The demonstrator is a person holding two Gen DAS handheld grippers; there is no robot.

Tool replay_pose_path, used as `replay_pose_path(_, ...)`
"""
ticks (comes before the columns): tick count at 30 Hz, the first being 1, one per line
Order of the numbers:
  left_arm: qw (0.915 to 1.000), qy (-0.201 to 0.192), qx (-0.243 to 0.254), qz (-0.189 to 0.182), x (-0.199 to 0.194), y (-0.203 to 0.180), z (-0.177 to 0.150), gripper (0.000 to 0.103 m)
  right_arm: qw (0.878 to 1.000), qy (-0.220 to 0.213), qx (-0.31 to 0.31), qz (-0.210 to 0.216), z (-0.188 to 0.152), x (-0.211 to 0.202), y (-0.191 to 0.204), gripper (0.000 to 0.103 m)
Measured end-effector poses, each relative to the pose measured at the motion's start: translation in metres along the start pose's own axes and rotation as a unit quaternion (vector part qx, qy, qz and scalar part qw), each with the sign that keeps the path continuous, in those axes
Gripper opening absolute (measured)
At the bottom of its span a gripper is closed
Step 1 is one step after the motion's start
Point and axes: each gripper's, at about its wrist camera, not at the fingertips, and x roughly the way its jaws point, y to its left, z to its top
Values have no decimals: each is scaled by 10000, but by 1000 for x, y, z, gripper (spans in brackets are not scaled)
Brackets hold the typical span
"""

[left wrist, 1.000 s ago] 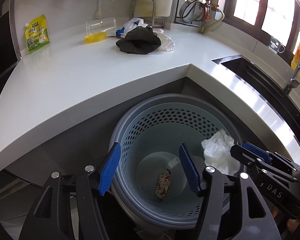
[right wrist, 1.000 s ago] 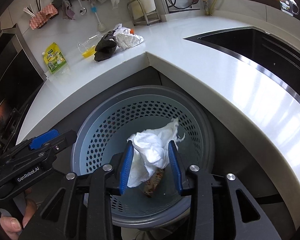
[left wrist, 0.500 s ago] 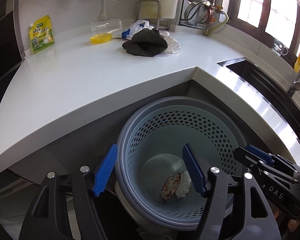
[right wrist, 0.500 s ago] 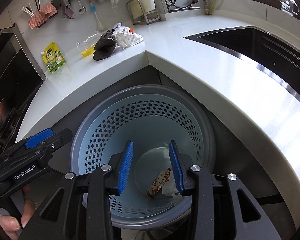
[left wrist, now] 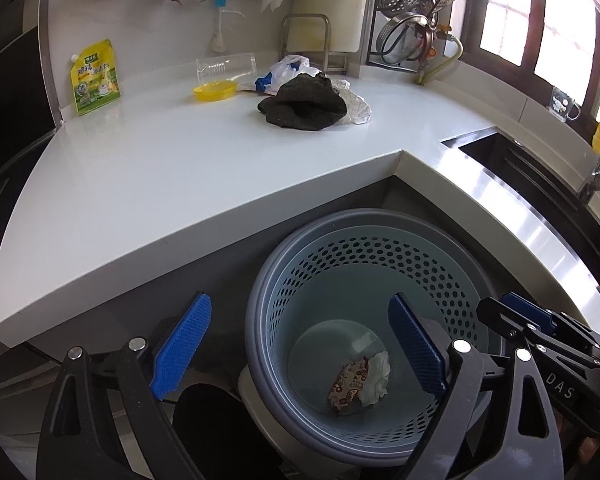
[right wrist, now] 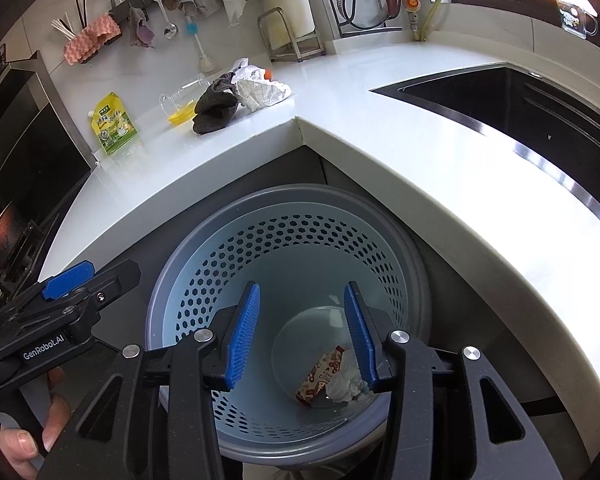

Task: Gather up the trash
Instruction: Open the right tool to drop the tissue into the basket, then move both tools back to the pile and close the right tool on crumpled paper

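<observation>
White kitchen counter (left wrist: 148, 168) wraps a corner above a grey perforated bin (right wrist: 204, 280). Nearest, the right gripper (right wrist: 302, 334) and left gripper (left wrist: 298, 344), lettered "GenRobot.AI", hang over the bin, jaws opening with nothing between them. On the bin floor lie a printed wrapper (right wrist: 320, 376) and crumpled tissue (right wrist: 346, 384), touching. Farther back, a dark cloth (left wrist: 304, 102) and a yellow pouch (left wrist: 94, 78), its print unreadable, sit on the counter.

Both grippers are black frames with ribbed blue pads, silver screws and white "GenRobot.AI" and "DAS" lettering.
</observation>
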Motion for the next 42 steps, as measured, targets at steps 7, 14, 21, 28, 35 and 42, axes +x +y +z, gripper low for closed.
replay_pose_path(7, 9997, -222, -110, 86, -8, 11, 10, 96, 9996, -238, -115, -23, 11, -5, 3, 52)
replay_pose_path(14, 9975, -628, -141, 293, -14, 22, 37, 97, 9983, -498, -297, -11, 45, -2, 5, 57)
replay_pose_path(21, 9947, -882, -247, 465, -5, 36, 76, 97, 9958, -711, -566, 80, 95, 10, 10, 59)
replay_pose_path(28, 9924, -998, -214, 694, 15, 41, 118, 97, 9943, -645, -815, 252, 151, 38, 18, 62)
replay_pose_path(35, 9933, -887, -288, 677, 44, 44, 144, 97, 9921, -410, -1096, 461, 197, 78, 31, 62)
replay_pose_path(42, 9946, -714, -308, 689, 69, 47, 155, 97, 9884, -26, -1378, 633, 225, 119, 41, 62)
